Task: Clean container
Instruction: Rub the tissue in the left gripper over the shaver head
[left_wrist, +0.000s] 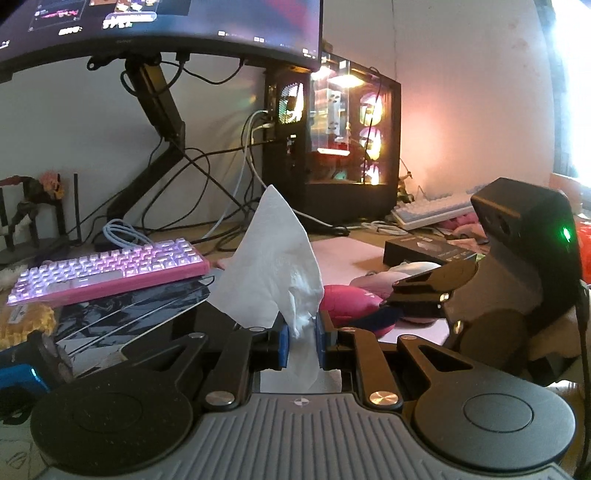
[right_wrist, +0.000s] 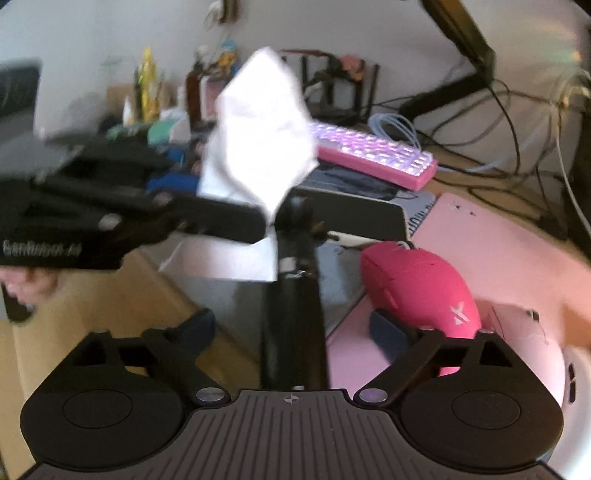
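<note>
Your left gripper (left_wrist: 302, 341) pinches one crumpled white paper tissue (left_wrist: 273, 254) between nearly closed blue-padded fingers (left_wrist: 282, 345), held above the desk (left_wrist: 236, 229) | your right gripper (right_wrist: 295, 325) gapes wide, empty | one pink backlit keyboard (left_wrist: 110, 271), one magenta mouse (right_wrist: 421, 288) | only left view shows the glowing PC tower (left_wrist: 332, 147) | right view blurred.

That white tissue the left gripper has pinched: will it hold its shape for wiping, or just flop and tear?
The tissue probably holds some shape: it stands up in a peak above the left gripper. It looks thin and crumpled at the pinch, so it likely bunches under pressure. Hard scrubbing may tear it, and it seems very light, so quick moves could make it flutter.
</note>
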